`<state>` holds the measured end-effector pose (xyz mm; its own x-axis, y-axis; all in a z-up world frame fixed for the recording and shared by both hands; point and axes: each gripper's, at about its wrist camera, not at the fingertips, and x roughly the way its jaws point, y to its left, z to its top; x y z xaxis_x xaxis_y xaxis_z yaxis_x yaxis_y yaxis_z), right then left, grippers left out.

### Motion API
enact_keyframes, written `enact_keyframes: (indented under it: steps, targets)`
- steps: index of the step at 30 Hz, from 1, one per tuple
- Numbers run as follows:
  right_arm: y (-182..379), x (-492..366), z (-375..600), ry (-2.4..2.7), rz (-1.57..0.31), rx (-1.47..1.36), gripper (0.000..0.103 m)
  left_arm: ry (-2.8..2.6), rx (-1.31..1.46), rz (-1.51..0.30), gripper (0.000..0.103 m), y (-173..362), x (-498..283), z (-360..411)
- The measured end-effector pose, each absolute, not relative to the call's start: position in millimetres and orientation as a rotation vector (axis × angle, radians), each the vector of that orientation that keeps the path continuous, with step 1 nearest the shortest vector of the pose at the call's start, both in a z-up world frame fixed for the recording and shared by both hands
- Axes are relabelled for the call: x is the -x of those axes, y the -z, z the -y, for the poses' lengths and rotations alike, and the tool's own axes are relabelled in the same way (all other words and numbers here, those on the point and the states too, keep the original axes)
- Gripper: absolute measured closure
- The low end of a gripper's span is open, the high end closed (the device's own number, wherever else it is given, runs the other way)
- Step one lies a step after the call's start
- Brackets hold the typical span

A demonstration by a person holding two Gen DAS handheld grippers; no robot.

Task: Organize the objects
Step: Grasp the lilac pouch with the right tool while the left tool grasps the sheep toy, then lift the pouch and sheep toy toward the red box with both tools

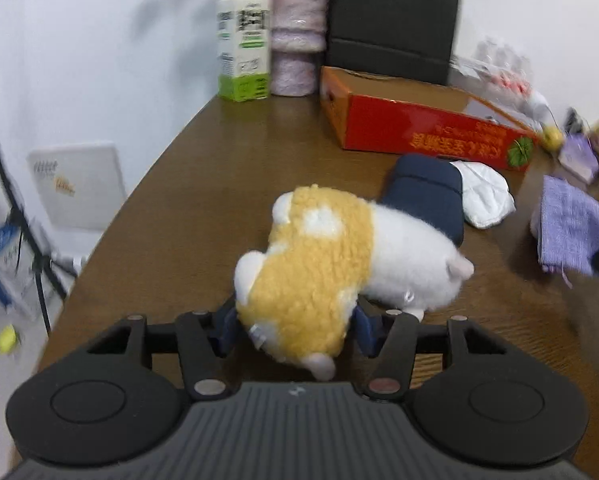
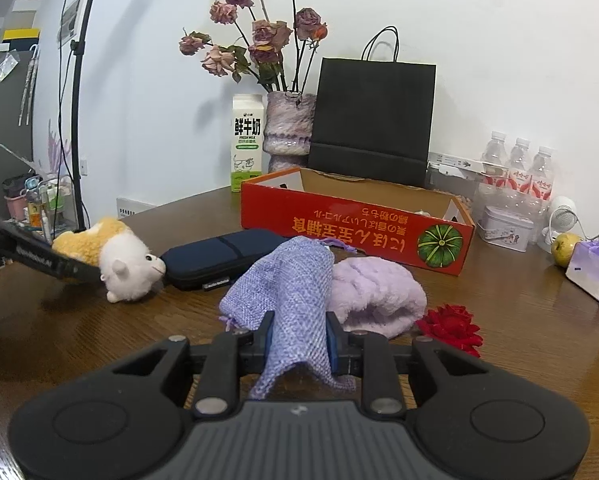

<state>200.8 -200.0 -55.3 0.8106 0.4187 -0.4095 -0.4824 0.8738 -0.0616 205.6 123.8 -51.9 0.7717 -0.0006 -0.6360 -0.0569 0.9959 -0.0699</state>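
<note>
Left gripper (image 1: pixel 295 330): clamped on plush (image 1: pixel 323 264), blue pads pressed into its yellow rear; white head end points far-right, close over or on table (image 1: pixel 203 184), contact not clear. Seen also from right wrist view as plush (image 2: pixel 111 256) at left, held by left gripper (image 2: pixel 75 268), head toward case (image 2: pixel 219 258).

Right gripper (image 2: pixel 299 344): clamped on pouch (image 2: pixel 287 280), woven lilac fabric pinched between blue pads, far end draped over towel (image 2: pixel 375 292). Seen from left wrist view as pouch (image 1: pixel 571 232) at right edge.

Progress, judged:
- Box (image 2: pixel 355 220) stands open at far centre; one small pale item visible inside, otherwise little seen of its contents. Probable collecting place, not confirmed.
- Both held items outside box; neither yet stowed.
- Loose on table: case, just beside plush head; towel, under pouch; rose (image 2: pixel 451 326), near right of towel; white pad (image 1: pixel 483 196), touching case in left wrist view.
- At far right: apple (image 2: pixel 565 248), tin (image 2: pixel 507 228), bottles (image 2: pixel 519 172), small bag (image 2: pixel 591 268); status within task unknown.
- At far edge: carton (image 2: pixel 247 140), vase (image 2: pixel 289 128), black bag (image 2: pixel 373 120); upright, apparently in place.

Assessment: early stage; two items in grasp, most loose items left.
</note>
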Motion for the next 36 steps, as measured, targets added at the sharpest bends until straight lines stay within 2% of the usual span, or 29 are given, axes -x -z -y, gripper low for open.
enact_keyframes:
  steps: [5,6,7,9,15,22,23,26,28,36]
  targets:
    - [55,-200,201,-0.481,-0.395,0.164,0.080,-0.165,0.138,-0.667,0.046,53,-178,-101]
    - [55,-200,201,-0.481,-0.394,0.163,0.080,-0.153,0.137,-0.667,0.038,53,-174,-95]
    - [55,-200,201,-0.481,-0.393,0.163,0.080,-0.133,0.130,-0.670,0.024,52,-171,-89]
    - [54,-199,202,-0.481,-0.390,0.163,0.080,-0.107,0.110,-0.669,0.009,51,-168,-82]
    - [54,-198,203,-0.480,-0.382,0.151,0.080,-0.114,0.062,-0.660,0.000,44,-178,-90]
    - [53,-198,204,-0.474,-0.383,0.145,0.080,-0.062,0.008,-0.725,0.000,44,-196,-102]
    - [53,-198,205,-0.474,-0.384,0.145,0.080,-0.055,0.012,-0.748,0.000,46,-200,-103]
    - [53,-198,205,-0.471,-0.383,0.143,0.080,-0.006,0.055,-0.760,0.019,49,-204,-108]
    - [53,-197,205,-0.470,-0.382,0.141,0.080,0.004,0.081,-0.736,0.054,48,-201,-109]
    - [52,-195,207,-0.471,-0.373,0.140,0.080,-0.081,0.113,-0.641,0.055,52,-174,-101]
